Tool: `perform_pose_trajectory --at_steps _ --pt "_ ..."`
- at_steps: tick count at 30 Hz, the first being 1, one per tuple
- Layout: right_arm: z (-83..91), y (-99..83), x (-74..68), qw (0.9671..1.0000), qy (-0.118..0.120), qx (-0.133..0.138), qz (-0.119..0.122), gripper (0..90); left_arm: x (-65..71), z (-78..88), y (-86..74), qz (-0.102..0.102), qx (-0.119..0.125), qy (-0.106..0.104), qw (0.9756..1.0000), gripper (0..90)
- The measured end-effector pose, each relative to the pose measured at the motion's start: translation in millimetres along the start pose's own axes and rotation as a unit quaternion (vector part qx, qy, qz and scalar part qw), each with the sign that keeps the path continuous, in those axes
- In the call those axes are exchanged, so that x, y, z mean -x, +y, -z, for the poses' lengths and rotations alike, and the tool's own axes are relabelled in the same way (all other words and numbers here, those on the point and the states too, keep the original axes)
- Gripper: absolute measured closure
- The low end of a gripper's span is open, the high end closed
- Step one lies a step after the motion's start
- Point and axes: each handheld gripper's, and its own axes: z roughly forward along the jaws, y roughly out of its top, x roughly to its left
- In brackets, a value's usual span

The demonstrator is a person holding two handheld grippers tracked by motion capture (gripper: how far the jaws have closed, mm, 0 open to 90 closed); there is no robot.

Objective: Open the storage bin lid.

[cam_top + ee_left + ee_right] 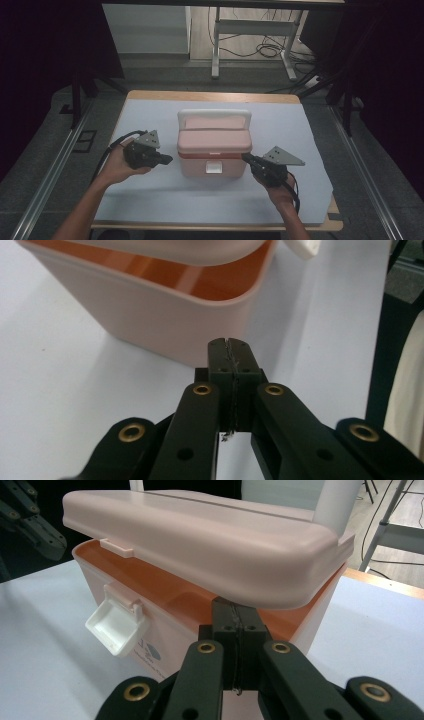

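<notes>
The pink box (214, 150) is flanked on the bench (300, 135), its lid (200, 540) propped ajar by the right gripper (235, 611), fingers closed and empty, the latch (116, 622) hanging free, while the left gripper (231, 347) is held closed and empty beside the box wall.

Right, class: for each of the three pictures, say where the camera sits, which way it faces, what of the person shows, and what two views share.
High view: above the person's side, facing forward and down on the table; both forearms, left gripper and right gripper flank the pink box.
Left gripper view: rides the left gripper, facing the box's corner; jaws shut.
Right gripper view: rides the right gripper, tips under the raised lid; white latch hangs open.
Shared: both gripper views show the gap under the lid.
</notes>
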Motion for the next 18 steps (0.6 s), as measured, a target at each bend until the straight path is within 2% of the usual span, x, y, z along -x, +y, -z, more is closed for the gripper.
perform_pose_trajectory --at_steps 6,11,18 --pt "0.3 1.6 0.2 1.0000 -0.001 0.000 0.002 89.8 7.2 -5.0 0.5 -0.007 0.006 -0.009 0.9999 90.0" --pt "1.0 2.4 0.1 1.0000 -0.001 0.001 0.002 89.8 13.4 -7.8 2.1 -0.001 0.014 -0.014 0.9998 90.0" --pt "0.9 1.9 0.3 1.0000 0.000 0.000 0.002 89.8 26.3 -10.1 9.8 -0.009 0.029 -0.009 0.9995 90.0"
